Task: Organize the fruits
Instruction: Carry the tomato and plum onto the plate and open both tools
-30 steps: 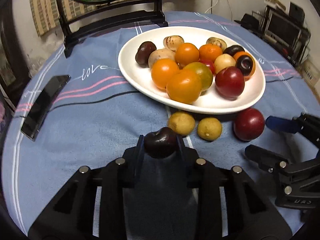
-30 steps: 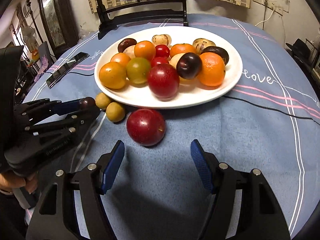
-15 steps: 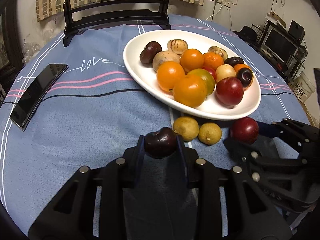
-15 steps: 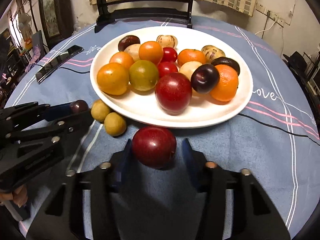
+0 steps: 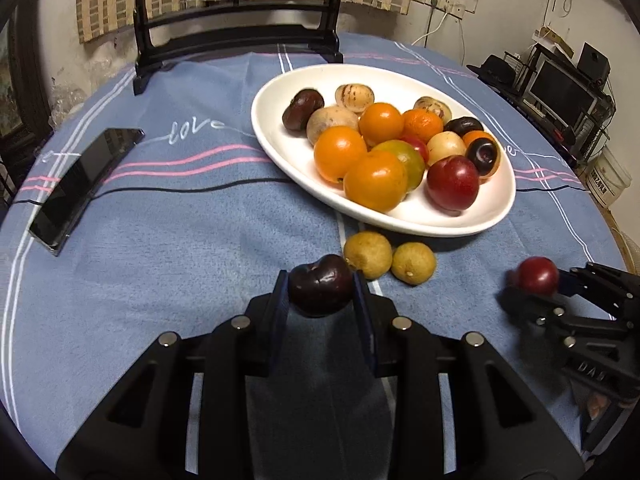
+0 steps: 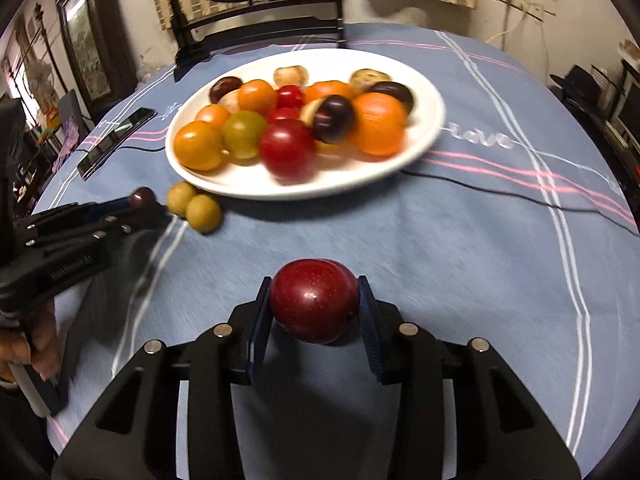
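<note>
A white plate (image 5: 280, 148) (image 6: 424, 136) holds several oranges, red and dark plums and pale fruits. My left gripper (image 5: 320, 292) is shut on a dark plum (image 5: 320, 290), held above the blue cloth in front of the plate; it also shows in the right wrist view (image 6: 140, 198). My right gripper (image 6: 314, 304) is shut on a red plum (image 6: 314, 300), lifted off the cloth; it also shows in the left wrist view (image 5: 538, 276). Two small yellow-green fruits (image 5: 368, 254) (image 5: 414, 263) lie on the cloth beside the plate's near rim.
A black phone (image 5: 84, 184) with a black cable (image 5: 180, 190) lies on the cloth at left. A dark mirror stand (image 5: 236, 44) stands behind the plate. Shelves and monitors (image 5: 564, 92) stand off the table at right.
My right gripper closed on the red plum and lifted it back from the plate. My left gripper kept hold of the dark plum and rose a little.
</note>
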